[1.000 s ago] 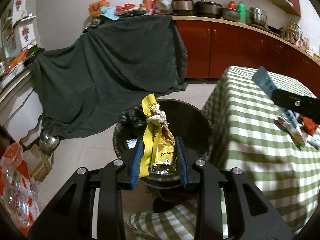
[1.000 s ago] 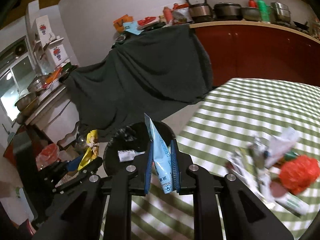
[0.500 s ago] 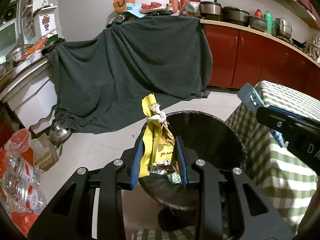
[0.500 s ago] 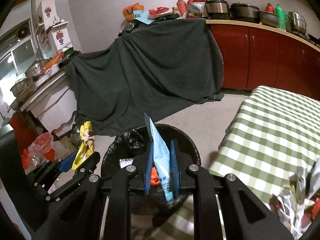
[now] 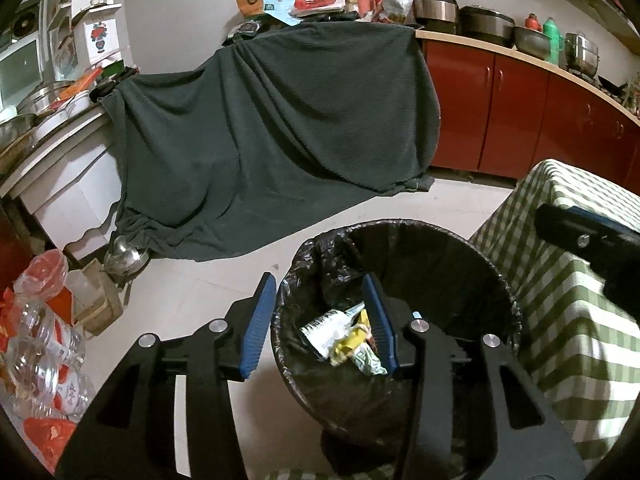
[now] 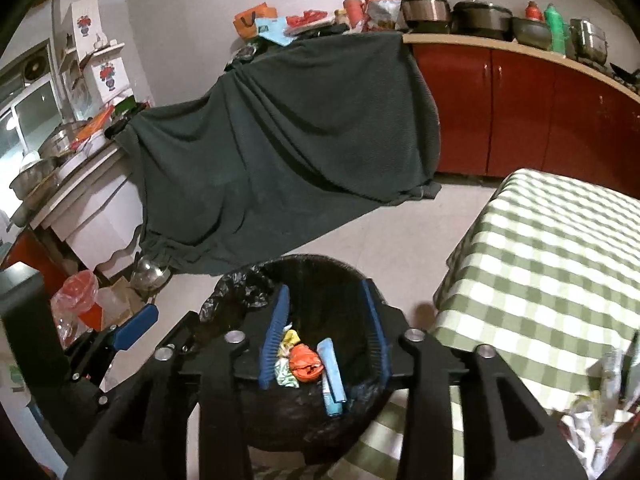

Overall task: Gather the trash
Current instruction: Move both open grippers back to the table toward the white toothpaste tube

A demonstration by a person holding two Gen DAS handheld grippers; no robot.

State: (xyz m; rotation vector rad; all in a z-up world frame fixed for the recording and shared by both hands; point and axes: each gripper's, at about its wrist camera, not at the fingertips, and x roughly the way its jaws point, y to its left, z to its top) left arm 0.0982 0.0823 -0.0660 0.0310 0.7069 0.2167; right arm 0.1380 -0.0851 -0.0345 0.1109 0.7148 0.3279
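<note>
The left gripper [image 5: 320, 316] hangs over the near-left rim of the black-lined trash bin [image 5: 496, 280]. Its jaws have just been opening and now stand partly apart with nothing between the blue pads [image 5: 258, 326]. One pad sits outside the rim over the pale floor, the other inside the bin's mouth. Below them a yellow snack wrapper [image 5: 348, 346] lies loose on the heap in the bin, beside a white-and-green packet [image 5: 326, 326].

The right gripper [image 6: 326, 330] also hovers over the bin [image 6: 320, 268], both of its fingers within the mouth. Its jaws too have just been opening and hold nothing. Under them a light-blue tube [image 6: 332, 378] lies in the bin against a crumpled orange wrapper [image 6: 304, 362], clear of both pads.

The bin stands on the floor just beside the corner of a table under a green-checked cloth [image 6: 552, 264], whose hanging edge runs close along the bin's right side. More trash [image 6: 600, 392] remains on the tabletop at the lower right of the right view. To the left, clear plastic bottles [image 5: 44, 344] and a cardboard box [image 5: 96, 300] crowd the floor. Beyond the bin the tiles lie open up to a dark green draped sheet [image 5: 272, 136] and red cabinets [image 5: 516, 116].
</note>
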